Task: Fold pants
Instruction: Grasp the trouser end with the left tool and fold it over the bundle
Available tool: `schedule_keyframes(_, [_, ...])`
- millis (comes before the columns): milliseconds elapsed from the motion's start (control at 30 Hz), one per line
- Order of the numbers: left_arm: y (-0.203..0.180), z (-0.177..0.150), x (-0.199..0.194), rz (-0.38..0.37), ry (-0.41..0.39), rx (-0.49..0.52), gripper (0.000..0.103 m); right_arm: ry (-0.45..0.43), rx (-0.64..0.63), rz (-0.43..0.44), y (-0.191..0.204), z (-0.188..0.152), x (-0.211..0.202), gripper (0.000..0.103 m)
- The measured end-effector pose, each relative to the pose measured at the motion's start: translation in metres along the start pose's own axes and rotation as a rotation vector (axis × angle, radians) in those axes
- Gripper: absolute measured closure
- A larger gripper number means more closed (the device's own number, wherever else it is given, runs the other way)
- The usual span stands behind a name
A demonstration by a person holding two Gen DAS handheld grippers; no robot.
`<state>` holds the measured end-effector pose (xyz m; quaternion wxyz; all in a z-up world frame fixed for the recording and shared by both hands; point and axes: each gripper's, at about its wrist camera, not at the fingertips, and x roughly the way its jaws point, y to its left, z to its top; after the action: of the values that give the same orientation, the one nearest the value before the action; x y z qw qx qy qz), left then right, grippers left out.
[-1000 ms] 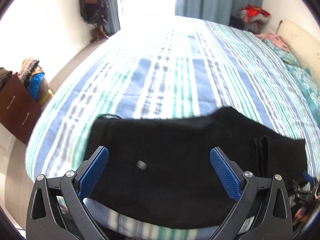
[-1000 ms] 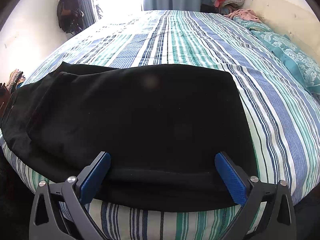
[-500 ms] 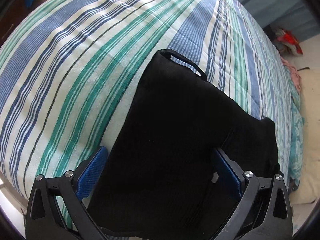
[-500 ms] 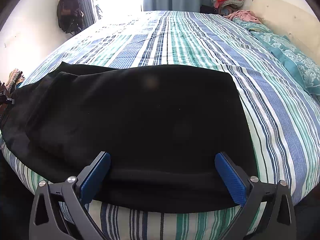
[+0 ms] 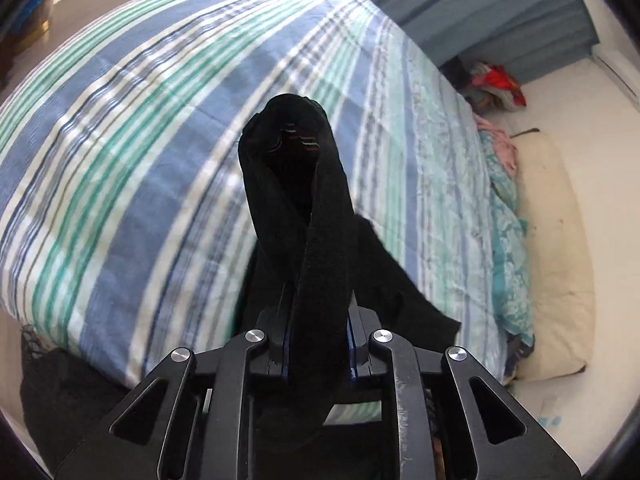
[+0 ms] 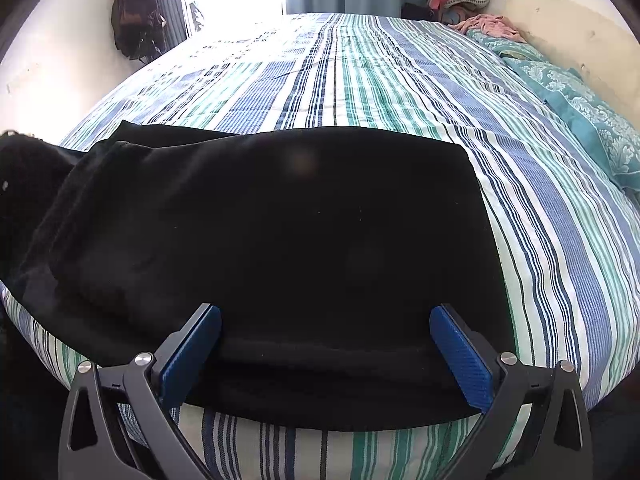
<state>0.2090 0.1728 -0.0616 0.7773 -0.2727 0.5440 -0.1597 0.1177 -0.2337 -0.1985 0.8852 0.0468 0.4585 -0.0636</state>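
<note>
Black knit, bunched and pinched in the left tool (image 5: pixel 316 344): jaws just closed on a hem of the pants (image 5: pixel 298 200), wide apart over flat cloth a second ago, now clamped with a twisted rope of fabric rising out between the pads. Lifted clear of the striped bed (image 5: pixel 132 152) at that end, rest trailing down behind the tool toward the bed edge. Reads as the pick-up that starts a fold; likely next, carrying that end across toward the right. Further right, bulk of the pants (image 6: pixel 280 240) flat on the bed (image 6: pixel 400 92) near its front edge, left portion rumpled and draping toward the side. Farthest right, right tool (image 6: pixel 326 352) spread wide, blue pads either side of the waistband-like edge, not pressing on it, unmoved from a second ago. Nothing gripped there yet, so only one end under control; risk of the lifted end dragging the flat part askew unless the right side gets pinned.
</note>
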Motion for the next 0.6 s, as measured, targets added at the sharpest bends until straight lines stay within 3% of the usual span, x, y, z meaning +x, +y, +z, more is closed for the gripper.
schedule_keyframes(133, [-0.098,-0.021,0.032,-0.063,0.037,0.163,0.085,0.008,-0.001,0.000,0.000,0.001,0.001,0.000])
schedule_keyframes(233, [-0.149,-0.040,0.084,-0.069,0.083,0.246,0.085,0.005,-0.003,-0.001,0.000,0.000,0.001,0.000])
schedule_keyframes(300, [-0.170,-0.054,0.130,-0.025,0.122,0.284,0.080,-0.004,-0.004,-0.001,0.001,-0.001,0.000,0.000])
schedule_keyframes(367, [-0.178,-0.071,0.182,0.009,0.181,0.315,0.066,-0.014,-0.008,0.000,0.001,-0.002,0.000,0.000])
schedule_keyframes(433, [-0.177,-0.090,0.224,0.088,0.252,0.304,0.067,-0.023,-0.012,0.005,0.000,-0.003,-0.001,0.000])
schedule_keyframes(500, [-0.179,-0.106,0.229,0.091,0.254,0.313,0.071,-0.029,-0.024,0.011,0.000,-0.004,-0.001,0.000])
schedule_keyframes(600, [-0.190,-0.113,0.195,-0.007,0.218,0.378,0.056,-0.031,-0.041,0.033,-0.003,-0.006,-0.004,0.000])
